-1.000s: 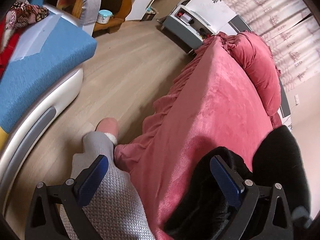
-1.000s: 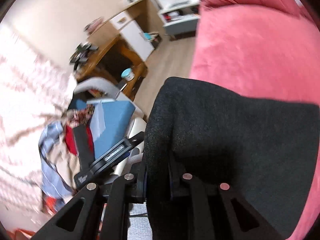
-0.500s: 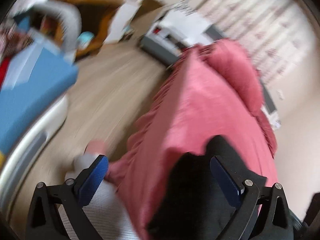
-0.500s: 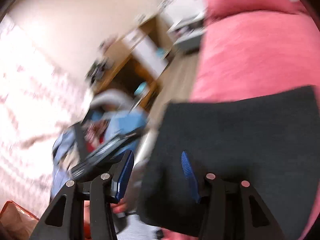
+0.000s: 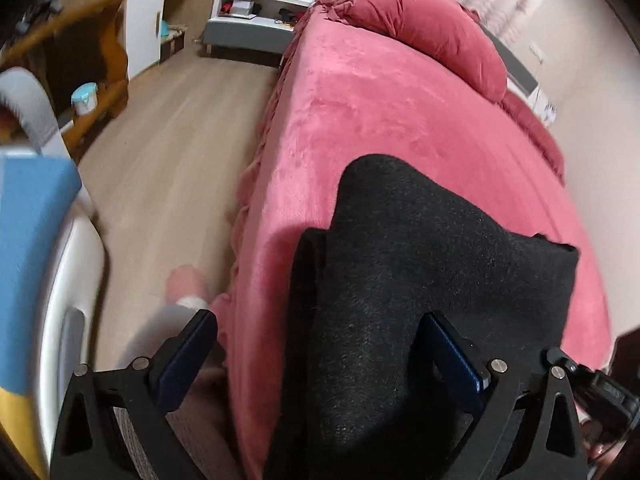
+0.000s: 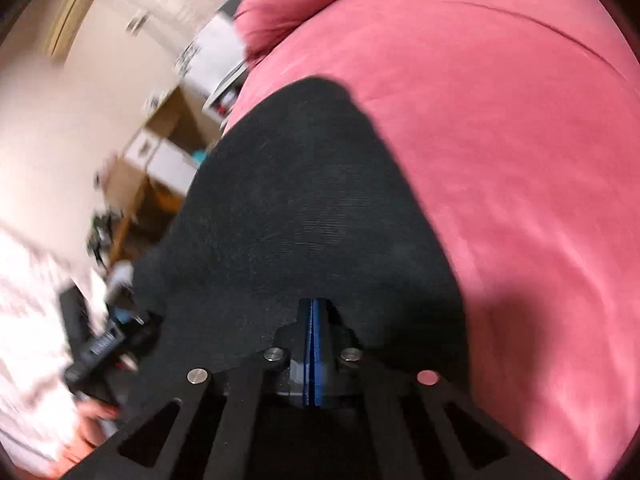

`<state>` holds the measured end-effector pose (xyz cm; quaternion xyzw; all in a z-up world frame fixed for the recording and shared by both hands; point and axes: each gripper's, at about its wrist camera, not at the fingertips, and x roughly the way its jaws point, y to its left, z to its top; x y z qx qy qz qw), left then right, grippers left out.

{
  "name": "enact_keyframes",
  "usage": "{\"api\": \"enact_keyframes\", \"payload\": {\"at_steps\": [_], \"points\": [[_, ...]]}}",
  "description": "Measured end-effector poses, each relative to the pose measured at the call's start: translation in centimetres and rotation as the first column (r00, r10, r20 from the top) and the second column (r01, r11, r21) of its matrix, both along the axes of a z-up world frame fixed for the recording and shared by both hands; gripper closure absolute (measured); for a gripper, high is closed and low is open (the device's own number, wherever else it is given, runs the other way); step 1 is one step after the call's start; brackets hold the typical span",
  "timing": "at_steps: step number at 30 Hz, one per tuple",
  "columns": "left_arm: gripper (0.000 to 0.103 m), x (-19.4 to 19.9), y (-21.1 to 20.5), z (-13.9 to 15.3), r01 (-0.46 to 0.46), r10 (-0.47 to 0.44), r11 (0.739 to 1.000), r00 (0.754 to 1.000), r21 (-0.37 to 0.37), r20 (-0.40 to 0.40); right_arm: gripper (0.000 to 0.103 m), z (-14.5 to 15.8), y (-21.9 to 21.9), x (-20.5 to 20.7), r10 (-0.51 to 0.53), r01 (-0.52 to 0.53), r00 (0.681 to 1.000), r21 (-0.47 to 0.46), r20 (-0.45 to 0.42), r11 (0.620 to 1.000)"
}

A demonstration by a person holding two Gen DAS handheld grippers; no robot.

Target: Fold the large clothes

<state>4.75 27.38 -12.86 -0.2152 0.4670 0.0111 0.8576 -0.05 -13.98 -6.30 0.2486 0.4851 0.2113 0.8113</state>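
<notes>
On the near corner of the red plush-covered bed (image 5: 384, 120): a black, coarse-knit woollen garment (image 5: 420, 280), folded, one edge hanging over the bed's side toward the pale wood-plank floor (image 5: 168, 152). Left gripper (image 5: 320, 364) with blue-padded fingers (image 5: 188, 356) spread wide, straddling the dark cloth, pads not pressing it. Right gripper (image 6: 314, 320) with fingers pinched narrow, blue pads together (cannot tell whether any cloth is caught between them), the garment's edge draped right at the tips. Beyond, a long red bolster pillow (image 5: 432, 28) at the head of the bed. At left, a blue foam cushion (image 5: 32, 240). No legible writing or labels; everything printed too blurred to read.
</notes>
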Motion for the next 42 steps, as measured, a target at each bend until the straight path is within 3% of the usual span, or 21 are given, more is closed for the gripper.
{"api": "enact_keyframes", "payload": {"at_steps": [1, 3, 5, 6, 10, 15, 19, 20, 22, 24, 26, 27, 32, 34, 37, 42], "points": [[0.0, -0.3, -0.3, 0.1, 0.001, -0.001, 1.0, 1.0, 0.011, 0.008, 0.085, 0.9, -0.3, -0.7, 0.015, -0.015, 0.999, 0.015, 0.037, 1.0], [0.0, -0.7, -0.6, 0.3, 0.004, -0.004, 1.0, 1.0, 0.024, 0.001, 0.085, 2.0, 0.4, -1.9, 0.122, -0.127, 0.988, 0.039, 0.098, 0.991], [0.0, -1.3, -1.0, 0.8, 0.006, -0.005, 0.999, 1.0, 0.044, -0.014, 0.085, 2.6, 3.0, -3.3, 0.289, -0.286, 0.951, -0.044, 0.111, 0.957], [0.0, -1.7, -1.2, 1.0, 0.014, -0.012, 0.998, 1.0, 0.054, -0.027, 0.085, 2.4, 4.8, -4.2, 0.383, -0.365, 0.917, -0.148, 0.111, 0.919], [0.0, -4.7, -2.9, 1.6, 0.12, -0.116, 0.991, 0.992, 0.064, -0.056, 0.082, 2.1, 6.6, -6.5, 0.504, -0.435, 0.845, -0.315, 0.18, 0.843], [0.0, -6.1, -4.5, 2.0, 0.239, -0.221, 0.955, 0.969, 0.175, -0.114, 0.083, 2.1, 3.7, -6.3, 0.51, -0.46, 0.846, -0.275, 0.154, 0.845], [0.0, -7.0, -5.1, 2.8, 0.34, -0.323, 0.912, 0.94, 0.232, -0.106, 0.083, 3.1, 1.6, -6.2, 0.444, -0.406, 0.887, -0.246, 0.128, 0.88], [0.0, -7.2, -4.9, 3.2, 0.354, -0.343, 0.91, 0.935, 0.217, -0.089, 0.082, 3.3, 0.7, -6.1, 0.392, -0.361, 0.91, -0.208, 0.131, 0.909], [0.0, -7.4, -3.1, 4.3, 0.339, -0.341, 0.931, 0.94, 0.138, -0.009, 0.079, 4.1, -3.4, -5.7, 0.291, -0.268, 0.942, -0.152, 0.164, 0.951], [0.0, -6.9, -0.5, 5.2, 0.211, -0.218, 0.974, 0.972, 0.078, 0.087, 0.071, 4.5, -5.2, -5.2, 0.24, -0.21, 0.953, -0.173, 0.182, 0.962], [0.0, -5.9, 1.4, 5.0, 0.114, -0.114, 0.993, 0.986, 0.009, 0.123, 0.049, 4.3, -6.6, -3.6, 0.204, -0.167, 0.965, -0.216, 0.163, 0.962], [0.0, -5.0, 2.1, 4.4, 0.08, -0.078, 0.997, 0.991, -0.019, 0.107, 0.046, 4.1, -7.0, -2.9, 0.199, -0.163, 0.967, -0.214, 0.158, 0.963], [0.0, -1.0, 2.7, 0.5, 0.091, -0.1, 0.981, 0.994, -0.172, -0.039, 0.043, 2.8, -7.9, 1.9, 0.179, -0.167, 0.98, -0.129, 0.092, 0.978], [0.0, -0.3, 1.9, -0.3, 0.14, -0.152, 0.967, 0.987, -0.212, -0.043, 0.043, 2.1, -7.3, 3.3, 0.222, -0.214, 0.973, -0.112, 0.065, 0.97], [0.0, 0.3, 1.0, -1.0, 0.213, -0.224, 0.958, 0.974, -0.193, -0.038, 0.042, 0.4, -4.7, 5.0, 0.293, -0.292, 0.956, -0.037, 0.018, 0.956], [0.0, 0.6, 2.0, -3.0, 0.198, -0.23, 0.927, 0.971, -0.317, -0.066, 0.041, -1.9, -3.6, 5.7, 0.329, -0.326, 0.944, 0.095, -0.018, 0.941]]}}
